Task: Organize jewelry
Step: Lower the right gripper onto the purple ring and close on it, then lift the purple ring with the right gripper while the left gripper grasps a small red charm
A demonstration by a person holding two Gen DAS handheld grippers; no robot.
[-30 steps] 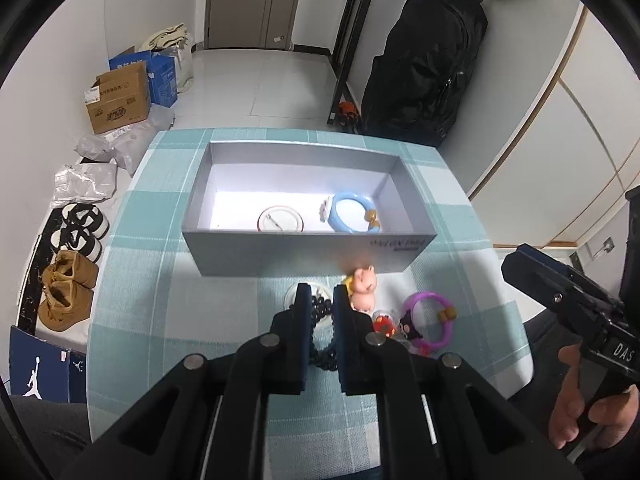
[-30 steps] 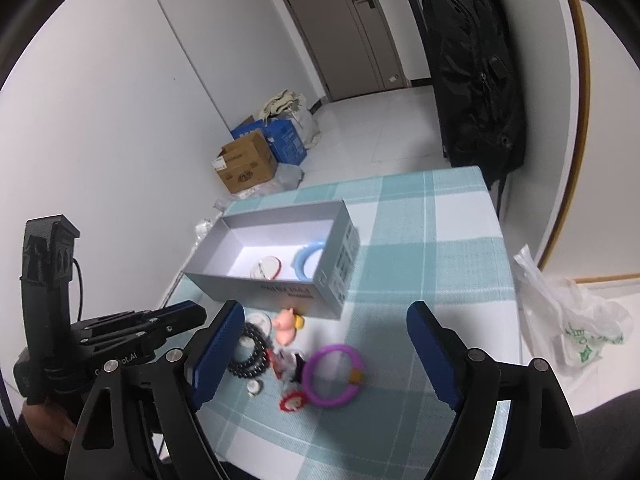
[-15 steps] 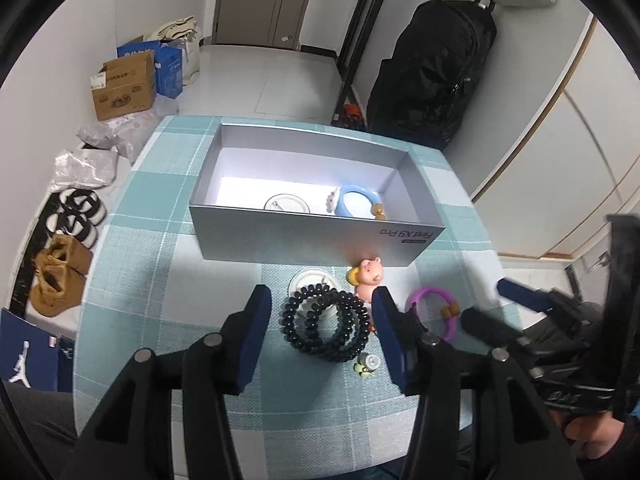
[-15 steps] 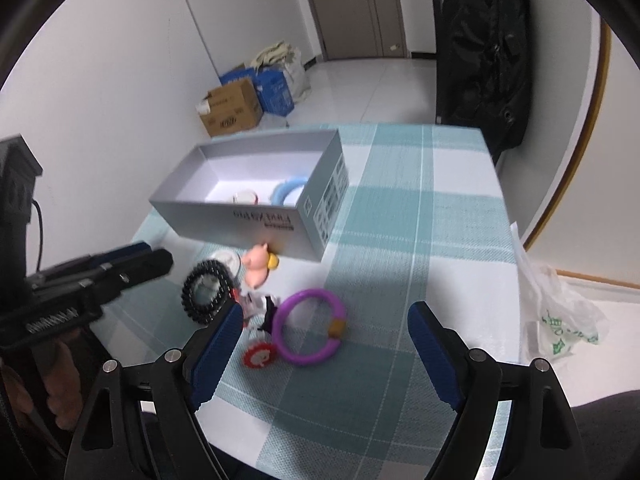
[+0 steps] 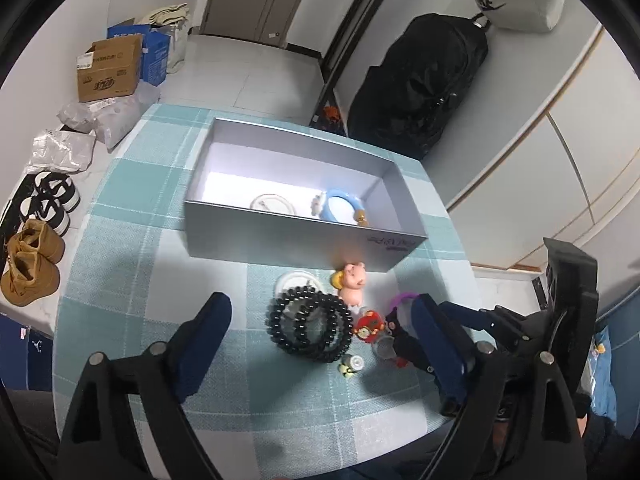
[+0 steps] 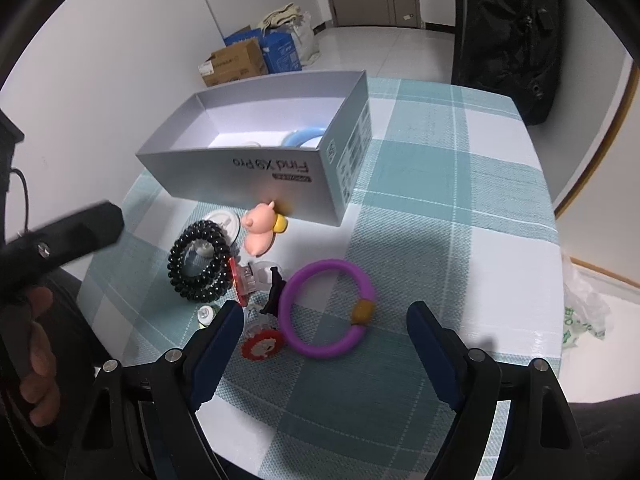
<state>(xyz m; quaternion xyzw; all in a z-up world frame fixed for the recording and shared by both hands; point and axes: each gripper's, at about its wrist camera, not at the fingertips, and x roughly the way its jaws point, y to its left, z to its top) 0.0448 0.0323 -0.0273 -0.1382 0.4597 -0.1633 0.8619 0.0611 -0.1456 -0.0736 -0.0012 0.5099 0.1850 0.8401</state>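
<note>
Two bracelets in grey box (image 5: 280, 236): one blue (image 5: 343, 209), one white (image 5: 273, 204). On checked counter (image 6: 460, 208): one black bead coil (image 5: 310, 328), lying flat; one purple ring (image 6: 328, 308), flat. Left claw (image 5: 320, 344) opening, empty, over coil. Right claw (image 6: 324, 340) apart, empty, over ring.

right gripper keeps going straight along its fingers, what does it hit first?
Most likely the purple ring: it lies on the table just ahead, in the gap of the open right gripper. The red charm sits close by the left finger, so depth is uncertain and that could be clipped instead.
</note>
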